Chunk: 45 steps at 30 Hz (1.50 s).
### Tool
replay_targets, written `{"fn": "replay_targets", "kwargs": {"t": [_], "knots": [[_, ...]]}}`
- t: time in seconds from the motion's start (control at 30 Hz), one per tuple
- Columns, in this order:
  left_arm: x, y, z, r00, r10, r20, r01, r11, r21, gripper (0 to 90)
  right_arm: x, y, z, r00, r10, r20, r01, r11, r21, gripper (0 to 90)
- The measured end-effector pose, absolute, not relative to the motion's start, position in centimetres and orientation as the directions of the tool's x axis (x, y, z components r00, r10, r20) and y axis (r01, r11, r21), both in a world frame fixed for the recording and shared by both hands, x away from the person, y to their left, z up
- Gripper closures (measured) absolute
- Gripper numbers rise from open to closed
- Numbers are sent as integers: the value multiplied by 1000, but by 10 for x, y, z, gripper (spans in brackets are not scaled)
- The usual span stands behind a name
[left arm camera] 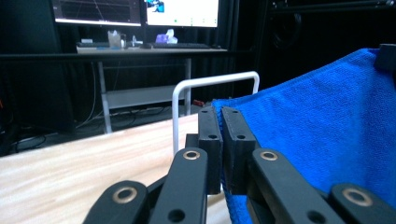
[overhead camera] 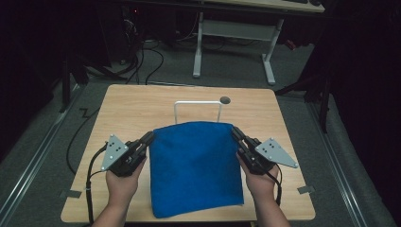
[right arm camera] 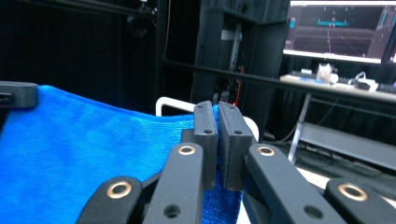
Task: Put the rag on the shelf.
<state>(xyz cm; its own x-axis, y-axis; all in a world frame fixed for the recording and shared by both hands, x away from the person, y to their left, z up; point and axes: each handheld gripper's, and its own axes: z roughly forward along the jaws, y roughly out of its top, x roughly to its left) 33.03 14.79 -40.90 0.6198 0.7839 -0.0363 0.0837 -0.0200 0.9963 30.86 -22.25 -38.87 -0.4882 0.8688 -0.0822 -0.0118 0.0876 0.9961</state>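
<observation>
We find both forearms entering from the near edge of the table (overhead camera: 118, 101), each hand wrapped round the body of its tool. The left hand (overhead camera: 122, 182) angles its left gripper (overhead camera: 150, 137) forward and inward; the right hand (overhead camera: 259, 178) angles its right gripper (overhead camera: 234, 131) forward and inward in mirror fashion. Both point toward the far corners of the blue cloth (overhead camera: 196, 165).

In the left gripper view, the left gripper (left arm camera: 220, 114) has its jaws drawn nearly together, pinching the far left corner of the cloth (left arm camera: 317, 126). In the right gripper view, the right gripper (right arm camera: 217, 108) is likewise closed down on the far right corner of the cloth (right arm camera: 84, 149), with a sliver of blue showing between the jaws.

The far edge of the cloth is lifted and stretched between the two grippers; the rest slopes down toward the person, its near edge lying at the near edge of the table. Just behind the raised edge stands a white rack (overhead camera: 197, 108), a bent bar upright on the table; whether the cloth touches it we cannot tell. A small dark round spot (overhead camera: 225, 100) sits on the table just beyond the rack's right post.

Bare tabletop lies open on both sides of the cloth and beyond the rack. A cable trails from each gripper back along the wrist.
</observation>
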Motion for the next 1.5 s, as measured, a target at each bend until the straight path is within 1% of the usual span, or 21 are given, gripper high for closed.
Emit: {"fn": "replay_targets", "kwargs": {"t": [0.07, 0.27, 0.5, 0.63, 0.8, 0.87, 0.97, 1.03, 1.1, 1.2, 1.33, 1.4, 1.43, 1.5], "knots": [[334, 148, -397, 613, 790, -22, 54, -14, 998, 875, 309, -222, -380, -493, 867, -72, -28, 67, 997, 877], [342, 147, -376, 601, 799, 2, 9, -10, 1000, 876, 314, -226, -364, -478, 874, -84, -72, 57, 996, 877], [356, 143, -361, 603, 798, 0, 1, 0, 1000, 876, 322, -233, -349, -469, 879, -84, -85, 50, 995, 880], [369, 141, -356, 621, 783, -24, 15, 18, 1000, 876, 330, -238, -344, -462, 884, -73, -76, 43, 996, 880], [389, 139, -348, 606, 796, -4, 26, -14, 1000, 876, 349, -244, -339, -469, 882, -43, -40, 28, 999, 881], [398, 140, -345, 599, 801, -10, 35, -14, 999, 876, 351, -244, -338, -468, 883, -39, -33, 27, 999, 882], [409, 140, -341, 583, 812, 11, 36, -39, 999, 876, 361, -243, -336, -461, 887, -36, -29, 25, 999, 881], [416, 140, -339, 582, 814, 4, 46, -38, 998, 876, 368, -241, -334, -460, 887, -32, -22, 25, 999, 881], [422, 141, -336, 583, 812, -7, 51, -28, 998, 876, 379, -238, -332, -463, 885, -43, -24, 36, 999, 882], [434, 141, -333, 560, 828, 22, 40, -54, 998, 876, 387, -236, -330, -464, 885, -41, -23, 34, 999, 882], [456, 142, -329, 537, 843, 22, 49, -58, 997, 876, 406, -234, -324, -450, 892, -44, -14, 42, 999, 882], [466, 141, -328, 523, 852, 28, 44, -60, 997, 877, 418, -233, -321, -439, 897, -54, -10, 56, 998, 883], [476, 141, -328, 515, 856, 31, 51, -66, 997, 878, 430, -233, -321, -429, 901, -63, -2, 69, 998, 883], [482, 140, -329, 514, 858, 26, 51, -61, 997, 878, 434, -233, -321, -425, 903, -63, 4, 71, 997, 883]]}}
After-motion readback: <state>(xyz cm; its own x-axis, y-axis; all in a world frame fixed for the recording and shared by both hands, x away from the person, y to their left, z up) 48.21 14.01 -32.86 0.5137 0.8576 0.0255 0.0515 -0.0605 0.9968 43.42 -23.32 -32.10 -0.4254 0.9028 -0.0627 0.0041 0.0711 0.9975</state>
